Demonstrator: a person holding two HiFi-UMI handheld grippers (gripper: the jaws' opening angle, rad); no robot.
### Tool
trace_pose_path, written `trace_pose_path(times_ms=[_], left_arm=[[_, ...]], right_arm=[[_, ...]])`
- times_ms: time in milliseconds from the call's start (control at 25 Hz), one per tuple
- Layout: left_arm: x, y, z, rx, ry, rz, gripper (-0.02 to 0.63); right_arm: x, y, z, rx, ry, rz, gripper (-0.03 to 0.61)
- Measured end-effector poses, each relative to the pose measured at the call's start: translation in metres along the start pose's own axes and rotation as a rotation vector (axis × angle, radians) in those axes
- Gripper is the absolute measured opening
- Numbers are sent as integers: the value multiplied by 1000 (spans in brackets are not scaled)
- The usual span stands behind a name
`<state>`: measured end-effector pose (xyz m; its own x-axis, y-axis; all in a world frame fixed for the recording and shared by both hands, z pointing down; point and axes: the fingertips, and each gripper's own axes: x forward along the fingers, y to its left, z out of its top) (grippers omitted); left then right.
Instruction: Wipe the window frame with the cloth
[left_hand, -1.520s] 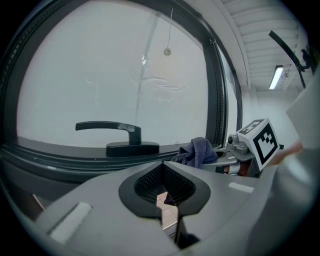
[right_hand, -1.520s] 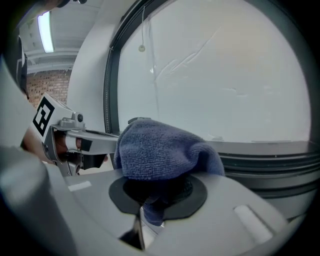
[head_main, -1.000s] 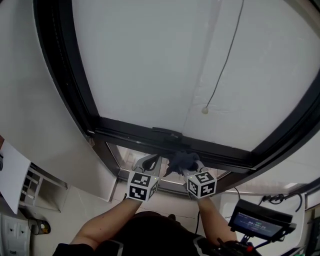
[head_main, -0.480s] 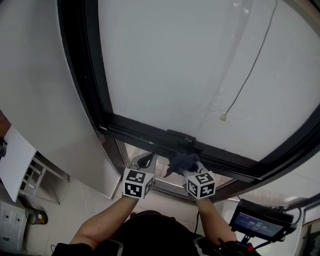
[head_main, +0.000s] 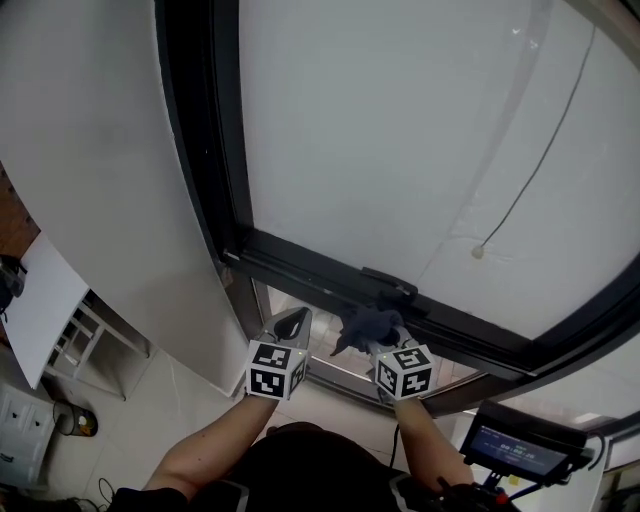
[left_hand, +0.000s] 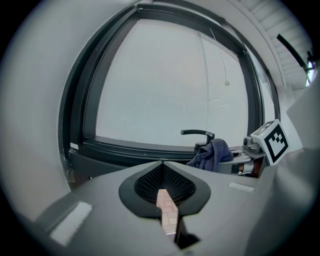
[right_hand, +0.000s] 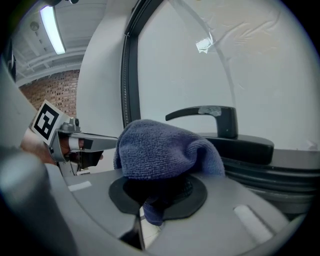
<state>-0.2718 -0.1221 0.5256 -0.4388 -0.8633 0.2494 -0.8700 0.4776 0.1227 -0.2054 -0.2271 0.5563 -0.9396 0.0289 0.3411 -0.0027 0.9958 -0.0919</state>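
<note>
Head view: right tongs (head_main: 372, 338) pinch the crumpled dark blue terry cloth (head_main: 364, 323) at the lower rail of the black metal window frame (head_main: 300, 266), near its black lever handle (head_main: 391, 284). Left tongs (head_main: 293, 322) hover alongside.

Left gripper view: tongs pressed together, nothing between them.

Right gripper view: cloth is bunched high over the tips.

Risk: loose folds may snag the handle and pull free. Contact with the frame is unconfirmed.

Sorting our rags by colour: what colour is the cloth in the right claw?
The cloth is a dark blue-grey; it shows best in the right gripper view.
</note>
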Motion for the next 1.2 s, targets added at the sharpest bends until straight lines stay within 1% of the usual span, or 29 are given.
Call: trace_pose_path(times_ms=[560, 960, 1200], left_arm=[[-33, 63, -3, -16, -14, 108, -6], [-48, 101, -10, -37, -9, 132, -6], [-61, 127, -15, -27, -17, 151, -6]], right_arm=[[45, 35, 14, 15, -7, 34, 51], [74, 57, 23, 10, -10, 44, 51], [94, 71, 27, 1, -23, 40, 51]])
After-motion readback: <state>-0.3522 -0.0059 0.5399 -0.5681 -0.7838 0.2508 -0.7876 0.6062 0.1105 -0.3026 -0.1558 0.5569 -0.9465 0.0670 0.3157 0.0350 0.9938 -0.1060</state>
